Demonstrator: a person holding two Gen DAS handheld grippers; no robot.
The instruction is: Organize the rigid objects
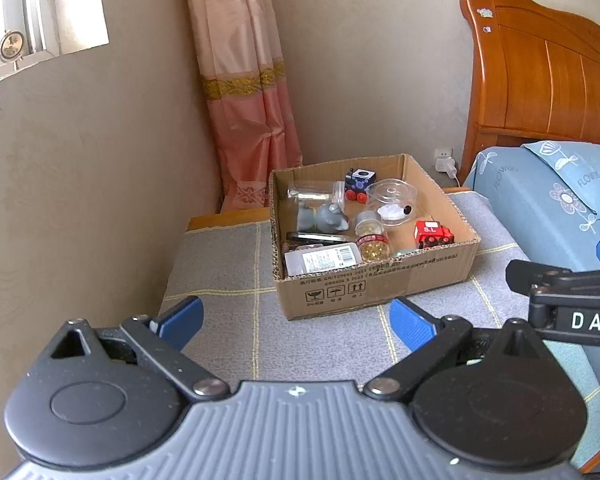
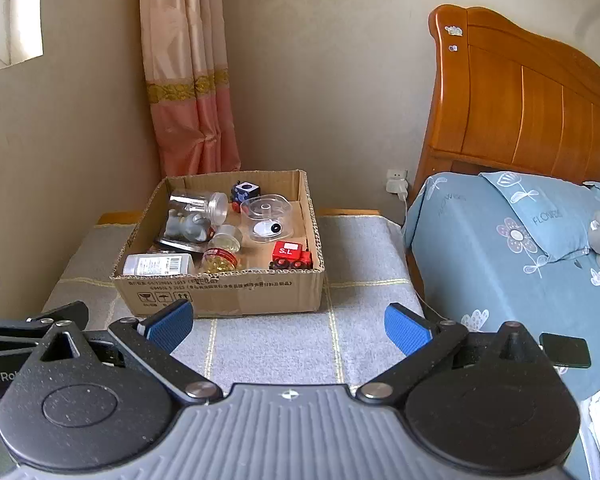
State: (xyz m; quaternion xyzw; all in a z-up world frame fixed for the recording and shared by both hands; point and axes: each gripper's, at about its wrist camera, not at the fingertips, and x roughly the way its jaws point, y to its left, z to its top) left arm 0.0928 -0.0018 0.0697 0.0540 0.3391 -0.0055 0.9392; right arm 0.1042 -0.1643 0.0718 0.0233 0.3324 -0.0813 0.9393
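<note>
Hovering above the near part of the counter (image 2: 364,248) — a low surface draped in grey cloth with yellow grid lines — with both grippers empty. Left gripper (image 1: 296,322) spreading its blue-padded fingers (image 1: 182,320) wide, released, grasping nothing. Right gripper (image 2: 288,326) likewise holding its blue fingers (image 2: 406,330) apart, released and empty, just beside the left one.

Sitting toward the far edge of the counter, well apart from both sets of fingers: an open brown cardboard box (image 1: 380,280) holding the rigid objects. Lying inside along the near wall — a white labelled bottle (image 1: 322,260) on its side at the near left corner, a clear jar of golden capsules (image 1: 373,236) beside it, a red toy train engine (image 1: 434,234) at the near right corner. Resting further back: a clear plastic lidded container (image 1: 392,200), a dark blue toy train block (image 1: 359,182), a clear glass jar lying sideways (image 1: 318,192) and a grey figurine (image 1: 330,216).

Standing beside the counter's right edge, a bed with blue floral bedding (image 2: 520,264) and a wooden headboard (image 2: 520,100).
</note>
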